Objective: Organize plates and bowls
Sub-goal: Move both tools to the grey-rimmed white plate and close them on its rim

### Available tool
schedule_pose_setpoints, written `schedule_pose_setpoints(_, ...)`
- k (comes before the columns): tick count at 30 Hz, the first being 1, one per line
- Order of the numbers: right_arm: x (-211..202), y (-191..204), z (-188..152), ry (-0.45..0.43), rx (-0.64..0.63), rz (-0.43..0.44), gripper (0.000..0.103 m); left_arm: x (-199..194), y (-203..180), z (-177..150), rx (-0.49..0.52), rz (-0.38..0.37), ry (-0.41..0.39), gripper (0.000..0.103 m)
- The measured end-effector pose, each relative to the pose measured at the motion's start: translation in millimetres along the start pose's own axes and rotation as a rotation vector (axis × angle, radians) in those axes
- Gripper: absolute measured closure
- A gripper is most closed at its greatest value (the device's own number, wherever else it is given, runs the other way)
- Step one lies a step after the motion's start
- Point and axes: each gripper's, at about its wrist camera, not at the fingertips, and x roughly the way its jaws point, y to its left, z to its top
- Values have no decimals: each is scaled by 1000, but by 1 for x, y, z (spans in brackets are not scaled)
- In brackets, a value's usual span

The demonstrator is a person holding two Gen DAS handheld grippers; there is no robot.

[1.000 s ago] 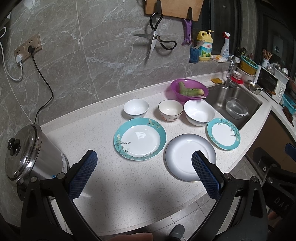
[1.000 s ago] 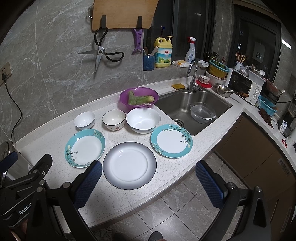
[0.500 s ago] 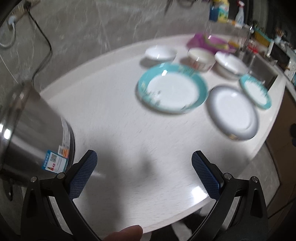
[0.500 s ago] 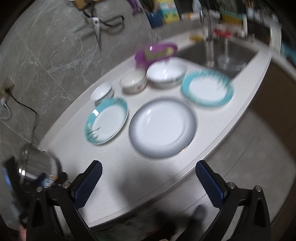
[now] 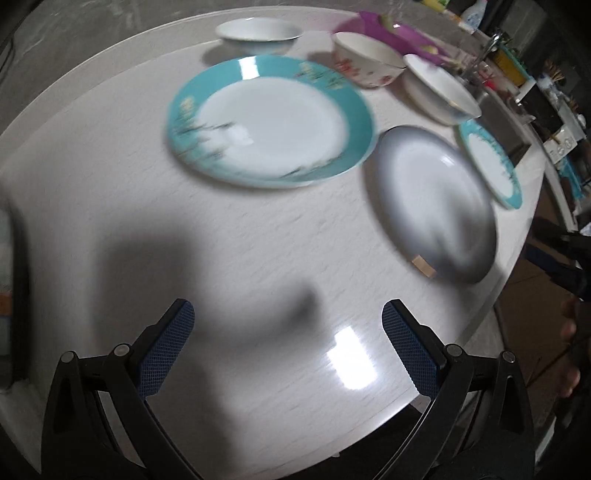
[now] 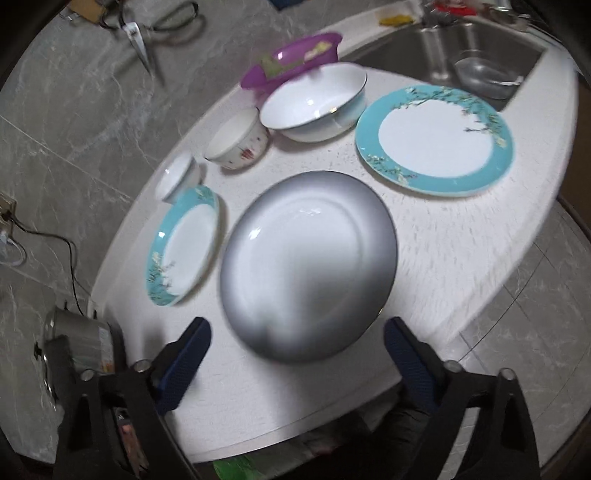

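On the white counter (image 5: 110, 177) lie a large teal-rimmed plate (image 5: 269, 122), a grey-rimmed white plate (image 5: 432, 206) and a smaller teal-rimmed plate (image 5: 491, 162). Behind them stand a small white bowl (image 5: 258, 33), a flowered bowl (image 5: 365, 59) and a big white bowl (image 5: 439, 92). My left gripper (image 5: 288, 347) is open and empty, low over bare counter in front of the large teal plate. My right gripper (image 6: 297, 354) is open and empty, just in front of the grey-rimmed plate (image 6: 306, 269). The smaller teal plate (image 6: 436, 140) lies to its right.
A purple bowl with vegetables (image 6: 291, 62) stands behind the bowls. The sink (image 6: 480, 51) with a clear bowl is at the right. A steel pot (image 6: 74, 350) stands at the left end. Scissors (image 6: 147, 33) hang on the wall. The counter's front edge is close.
Both grippers have dropped and moved in toward the counter. The plates now fill more of each view. Both grippers stay open.
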Motion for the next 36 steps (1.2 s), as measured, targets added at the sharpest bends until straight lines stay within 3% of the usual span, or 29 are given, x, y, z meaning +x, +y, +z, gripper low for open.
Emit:
schedule_pose_setpoints(2, 8, -13, 17, 32, -2, 35, 13, 8, -15, 8, -17, -51, -29, 1)
schedule_pose_setpoints(5, 10, -29, 37, 34, -30, 59, 13, 21, -35, 19, -55, -114, 3, 1)
schedule_pose_setpoints(10, 26, -51, 59, 114, -63, 90, 10, 39, -52, 32, -149, 23, 109, 1)
schedule_pose_setpoints(13, 33, -63, 65, 137, -38, 109, 12, 45, -63, 39, -169, 26, 118, 1)
schedule_pose_setpoints(18, 41, -75, 67, 142, -16, 159, 24, 50, -94, 52, -105, 55, 108, 3)
schedule_pose_setpoints(19, 42, -75, 68, 133, -14, 168, 26, 52, -101, 56, -85, 62, 108, 6)
schedule_pose_setpoints(21, 43, -74, 69, 133, -14, 180, 26, 59, -107, 62, -71, 64, 102, 26)
schedule_pose_setpoints(25, 46, -76, 70, 141, -11, 202, 26, 71, -105, 72, -82, 38, 100, 36)
schedule_pose_setpoints(27, 48, -78, 71, 146, 11, 234, 21, 73, -107, 80, -76, 21, 93, 44)
schedule_pose_setpoints(29, 49, -77, 72, 150, 19, 242, 18, 74, -106, 86, -79, -2, 82, 47)
schedule_pose_setpoints(36, 58, -59, 74, 189, -37, 175, 21, 82, -109, 109, -54, -74, 81, 47)
